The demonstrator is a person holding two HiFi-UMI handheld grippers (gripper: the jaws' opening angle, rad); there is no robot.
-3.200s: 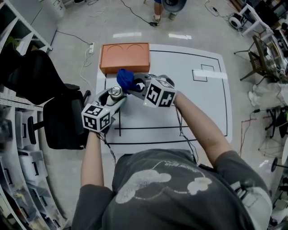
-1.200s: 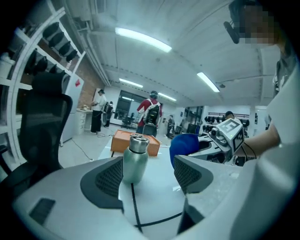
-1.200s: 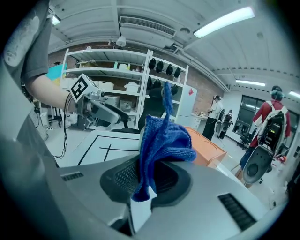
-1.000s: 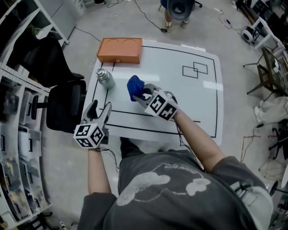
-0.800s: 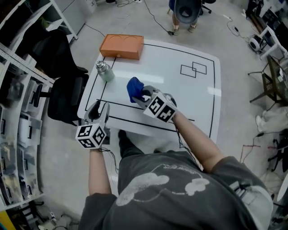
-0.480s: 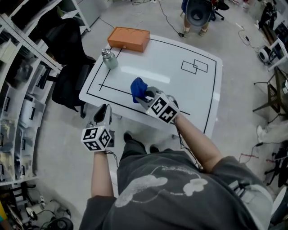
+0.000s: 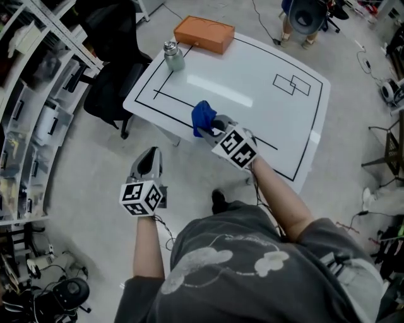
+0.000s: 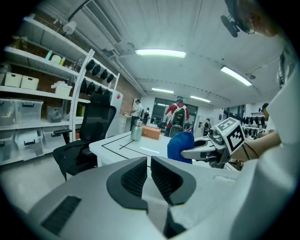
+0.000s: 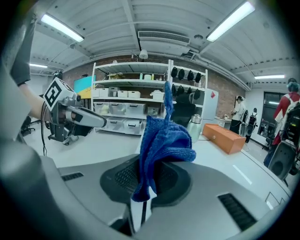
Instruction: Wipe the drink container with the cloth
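The drink container, a steel bottle with a cap, stands alone at the table's far left corner; it also shows in the left gripper view and the right gripper view. My left gripper hangs over the floor, off the table's near edge and far from the bottle. Its jaws have just been closing and are shut with nothing between them. My right gripper is over the table's near edge, shut on the blue cloth, which bunches up above the jaws.
An orange box lies at the white table's far edge beside the bottle. A black office chair stands left of the table, with shelving beyond it. A person stands past the far side.
The bottle, held by the left gripper at first, now stands alone on the table. Both grippers have drawn back from it toward the near edge. The left jaws went from open to shut.
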